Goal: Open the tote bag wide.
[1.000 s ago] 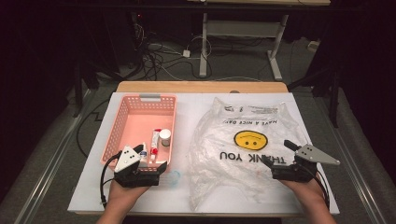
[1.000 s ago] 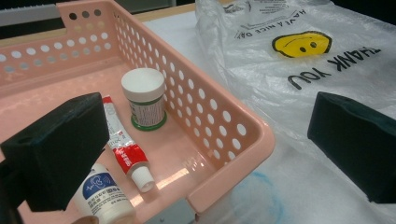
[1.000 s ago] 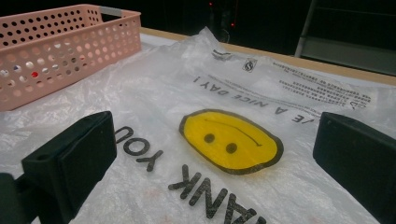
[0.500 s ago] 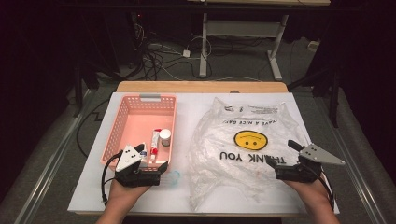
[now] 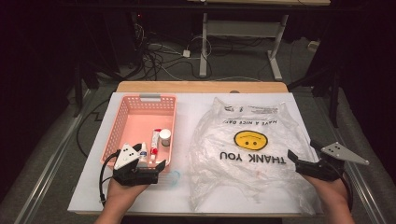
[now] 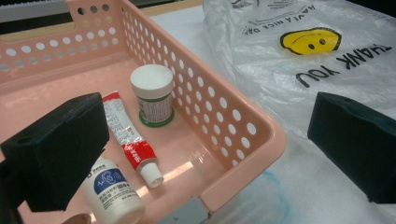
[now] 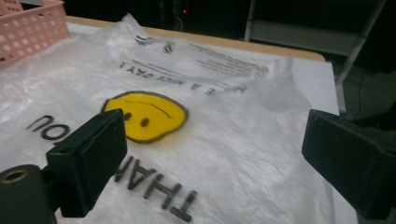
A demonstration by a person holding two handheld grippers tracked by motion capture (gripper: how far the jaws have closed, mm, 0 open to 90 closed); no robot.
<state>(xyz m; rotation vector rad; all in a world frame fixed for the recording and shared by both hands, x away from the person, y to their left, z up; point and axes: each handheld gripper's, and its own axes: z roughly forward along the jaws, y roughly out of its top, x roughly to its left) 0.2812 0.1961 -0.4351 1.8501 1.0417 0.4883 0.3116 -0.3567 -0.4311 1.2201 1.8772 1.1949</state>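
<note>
A clear plastic bag (image 5: 247,154) with a yellow smiley and "THANK YOU" print lies flat on the right half of the table. My right gripper (image 5: 304,150) hovers at its near right edge, open. Its jaws have just been closing a little, with nothing pinched between them; the bag (image 7: 196,107) lies below the right gripper (image 7: 219,158). The pink basket (image 5: 122,122) at the left holds a white jar (image 6: 152,93), a red and white tube (image 6: 128,135) and a small white bottle (image 6: 112,191). My left gripper (image 6: 210,149) stands open over the basket's near right corner.
A white sheet (image 5: 187,112) covers the table, with a wooden edge (image 5: 201,87) at the back. A faint blue mark (image 5: 173,176) lies between basket and bag. Beyond the table are a dark floor, cables and a desk frame (image 5: 243,32).
My right gripper has moved to the right, from over the bag's printed words towards its right edge. The left gripper and the basket's contents have stayed put.
</note>
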